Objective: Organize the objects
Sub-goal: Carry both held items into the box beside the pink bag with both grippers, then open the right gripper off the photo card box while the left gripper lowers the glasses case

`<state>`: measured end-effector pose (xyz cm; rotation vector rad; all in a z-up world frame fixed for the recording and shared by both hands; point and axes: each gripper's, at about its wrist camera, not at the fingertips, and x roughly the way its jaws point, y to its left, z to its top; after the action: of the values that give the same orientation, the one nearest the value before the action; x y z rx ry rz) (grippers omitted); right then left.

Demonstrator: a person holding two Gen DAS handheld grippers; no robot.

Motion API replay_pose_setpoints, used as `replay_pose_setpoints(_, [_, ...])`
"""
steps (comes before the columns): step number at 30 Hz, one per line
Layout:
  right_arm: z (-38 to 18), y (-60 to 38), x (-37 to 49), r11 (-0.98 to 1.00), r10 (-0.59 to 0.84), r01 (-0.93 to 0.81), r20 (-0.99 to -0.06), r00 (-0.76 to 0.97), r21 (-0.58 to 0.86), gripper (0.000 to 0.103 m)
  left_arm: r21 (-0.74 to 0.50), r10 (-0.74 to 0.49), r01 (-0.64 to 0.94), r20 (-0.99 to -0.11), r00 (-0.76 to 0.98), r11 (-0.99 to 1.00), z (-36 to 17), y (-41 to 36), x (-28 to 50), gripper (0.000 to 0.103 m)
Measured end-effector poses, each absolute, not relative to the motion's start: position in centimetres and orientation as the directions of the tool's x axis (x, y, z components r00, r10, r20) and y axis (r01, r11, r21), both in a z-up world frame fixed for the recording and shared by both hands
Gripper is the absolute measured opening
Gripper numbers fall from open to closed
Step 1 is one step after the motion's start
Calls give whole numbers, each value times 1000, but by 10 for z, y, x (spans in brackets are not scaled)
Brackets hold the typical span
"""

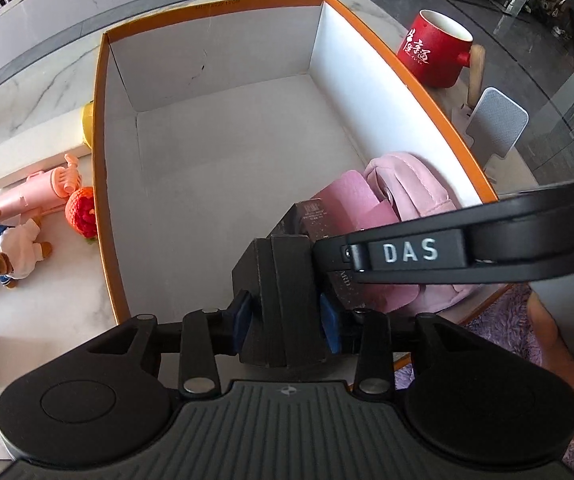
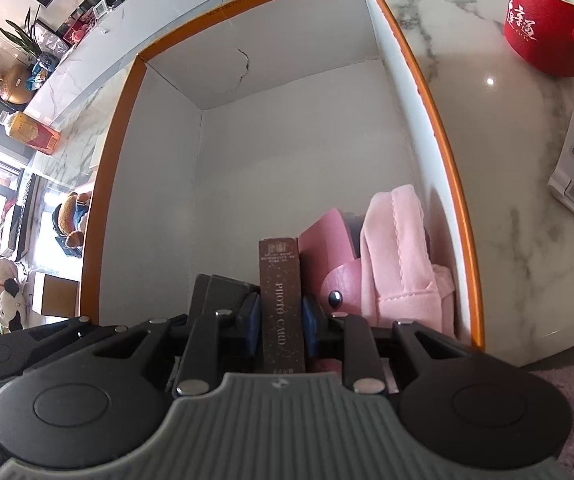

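Legible writing: "PHOTO CARD" runs down the spine of the brown box (image 2: pixel 281 300); "DAS" is printed in white on the right gripper's arm where it crosses the left wrist view; white calligraphy marks the red mug (image 1: pixel 435 54), which I could not read.

Right gripper (image 2: pixel 281 326): jaws narrowly parted, blue pads pressed on both faces of the brown box, which stands upright inside the orange-rimmed carton (image 2: pixel 107 168).

Left gripper (image 1: pixel 285 318): jaws moderately parted, blue pads clamped on both sides of a black case (image 1: pixel 279 280), also inside the carton, just left of the brown box.

A pink wallet (image 2: pixel 323 236) and pink pouch (image 2: pixel 399 248) stand between the brown box and the carton's right wall.

Left view only: teddy bear (image 1: pixel 3 244), pink toy (image 1: pixel 43 188), strawberry (image 1: pixel 83 212) on the marble outside the carton's left wall, and a hand (image 1: pixel 567 356). Right view only: the spine lettering and the wallet's snap.
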<state>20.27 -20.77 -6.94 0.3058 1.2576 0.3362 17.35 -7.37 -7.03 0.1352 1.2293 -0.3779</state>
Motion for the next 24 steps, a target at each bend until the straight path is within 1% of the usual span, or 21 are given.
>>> replay_pose_setpoints(5, [-41, -222, 196, 902, 430, -118, -834, 345, 416, 28, -122, -213, 337, -945, 248, 934, -73, -72, 176, 44])
replay_pose_setpoints(7, [-23, -234, 192, 919, 391, -129, -819, 420, 373, 28, -138, -222, 327, -946, 236, 935, -76, -74, 178, 45])
replay_pose_setpoints(10, [-3, -253, 189, 956, 290, -117, -795, 532, 270, 30, -150, -228, 317, -947, 228, 937, -78, -74, 178, 45])
replay_pose_setpoints(12, [2, -266, 189, 971, 234, -94, -786, 572, 221, 36, -151, -227, 310, -948, 225, 939, -79, -76, 179, 45])
replay_pose_setpoints(14, [-2, -275, 192, 976, 212, -73, -800, 562, 207, 45, -155, -228, 304, -948, 221, 940, -80, -77, 181, 45])
replay_pose_setpoints(16, [-16, -282, 198, 972, 228, -70, -826, 516, 225, 46, -178, -243, 285, -947, 210, 942, -81, -75, 184, 46])
replay_pose_setpoints(18, [-30, -285, 199, 959, 273, -59, -840, 469, 278, 45, -206, -261, 260, -944, 201, 943, -83, -72, 186, 46])
replay_pose_setpoints(20, [-45, -288, 199, 933, 341, -46, -840, 422, 356, 28, -242, -285, 221, -939, 192, 945, -84, -66, 189, 46])
replay_pose_setpoints(21, [-48, -289, 198, 927, 350, -30, -834, 426, 374, 21, -255, -294, 206, -937, 191, 945, -85, -65, 190, 47])
replay_pose_setpoints(24, [-47, -286, 195, 926, 352, -30, -833, 428, 376, 19, -280, -311, 172, -931, 189, 944, -87, -64, 193, 47])
